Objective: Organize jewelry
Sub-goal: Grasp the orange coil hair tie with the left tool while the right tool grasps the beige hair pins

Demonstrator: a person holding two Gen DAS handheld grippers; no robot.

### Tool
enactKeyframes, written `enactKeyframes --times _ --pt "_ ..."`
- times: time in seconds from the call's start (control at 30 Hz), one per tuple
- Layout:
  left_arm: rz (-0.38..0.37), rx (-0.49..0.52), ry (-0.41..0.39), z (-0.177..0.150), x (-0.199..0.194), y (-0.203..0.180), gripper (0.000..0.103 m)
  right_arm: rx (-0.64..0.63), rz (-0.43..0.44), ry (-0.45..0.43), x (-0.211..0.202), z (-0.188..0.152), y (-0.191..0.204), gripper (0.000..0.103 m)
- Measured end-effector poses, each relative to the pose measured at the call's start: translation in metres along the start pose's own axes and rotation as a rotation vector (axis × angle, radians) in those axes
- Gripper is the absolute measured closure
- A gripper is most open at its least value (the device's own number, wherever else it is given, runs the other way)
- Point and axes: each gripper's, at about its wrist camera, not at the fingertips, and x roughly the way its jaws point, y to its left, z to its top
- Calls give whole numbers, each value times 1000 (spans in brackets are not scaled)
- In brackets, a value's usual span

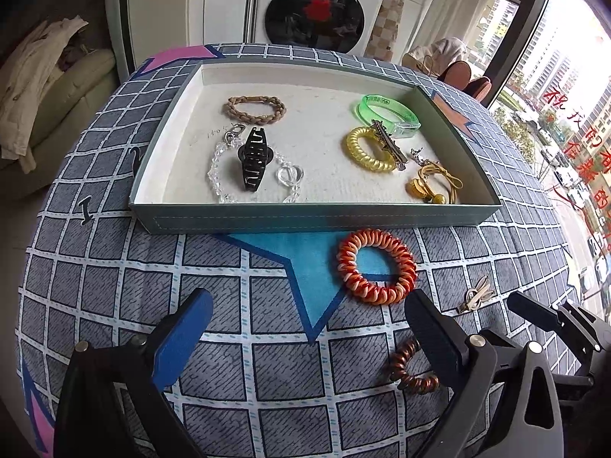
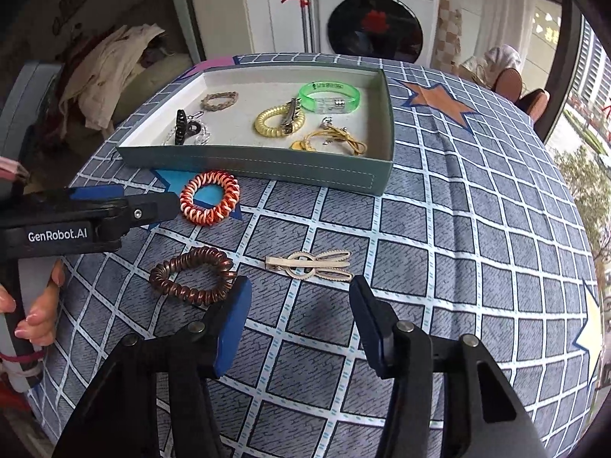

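Note:
A grey-green tray (image 1: 305, 218) (image 2: 267, 170) holds several pieces: a braided tan band (image 1: 255, 110), a black claw clip (image 1: 252, 158) on a clear bead bracelet, a green bangle (image 1: 389, 114), a yellow coil tie (image 1: 368, 149) and gold pieces (image 1: 435, 183). On the cloth lie an orange coil tie (image 1: 376, 265) (image 2: 210, 197), a brown coil tie (image 1: 410, 368) (image 2: 191, 274) and a cream hair clip (image 1: 475, 294) (image 2: 311, 265). My left gripper (image 1: 309, 322) is open and empty, short of the orange tie. My right gripper (image 2: 301, 313) is open and empty, just short of the cream clip.
The table carries a blue checked cloth (image 2: 458, 229) with star prints. A washing machine (image 1: 317, 4) stands behind the table. A sofa with clothes (image 1: 46, 87) is at the left and a window at the right. The left gripper's body (image 2: 76, 225) reaches in from the left in the right wrist view.

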Motion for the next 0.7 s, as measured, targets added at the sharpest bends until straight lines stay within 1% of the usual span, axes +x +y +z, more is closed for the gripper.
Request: enactKeyframes --times 0.17,0.23,0.37,0.4,0.43,0.5,0.57,0.6,0.67,0.7 --pt "11 2 10 3 8 -5 0 -77 3 8 12 6 3 47" --pt "13 -1 13 3 12 -7 0 -97 12 14 16 8 3 49" --pt "29 12 5 4 16 -12 0 -147 2 6 21 9 7 52" --pt "31 14 2 4 16 -13 0 -152 1 6 21 10 8 56" --pt "35 17 0 4 17 -15 4 -157 -3 5 20 10 9 62" --pt "34 27 -8 5 17 -18 7 -171 -7 4 19 9 12 68" --pt "34 27 -7 6 18 -20 8 -187 -18 -1 17 6 17 73" --pt "29 28 -13 6 18 -20 13 -194 -22 -5 17 6 19 76" --pt "20 33 -12 7 17 -22 17 -198 -29 -11 15 4 22 79" --pt "14 35 -13 7 17 -23 22 -197 -30 -15 13 3 22 81"
